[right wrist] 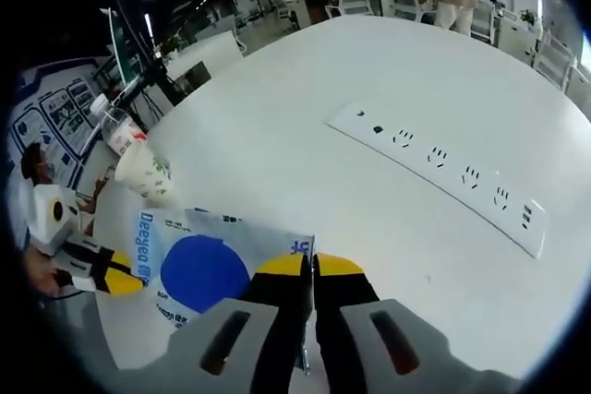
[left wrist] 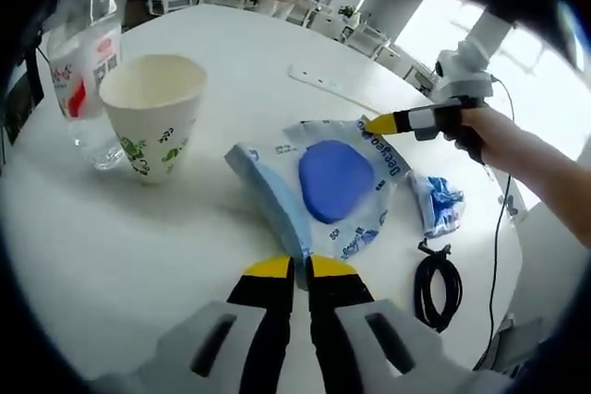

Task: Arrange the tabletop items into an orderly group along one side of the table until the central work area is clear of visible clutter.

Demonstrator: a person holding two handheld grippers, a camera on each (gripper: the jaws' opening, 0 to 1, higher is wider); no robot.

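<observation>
together the left hand-held gripper (left wrist: 300, 269) and right hand-held gripper (right wrist: 308, 267) each pinch an edge of the blue packet (left wrist: 334, 182), mid-worktop (left wrist: 138, 256). ideally both lift evenly toward the paper cup (left wrist: 155, 113) and bottle (left wrist: 85, 57), avoiding tearing.

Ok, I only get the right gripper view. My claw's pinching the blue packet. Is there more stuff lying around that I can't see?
Observer: Yes. In the left gripper view a small crumpled blue-and-white wrapper lies beside the blue packet, on the side that your right claw holds.
Operator: Anything else there?
Observer: A coiled black cable lies close to the wrapper, lower in that view.
Operator: Is the paper cup full?
Observer: The left gripper view looks into the paper cup, and it seems empty.
</observation>
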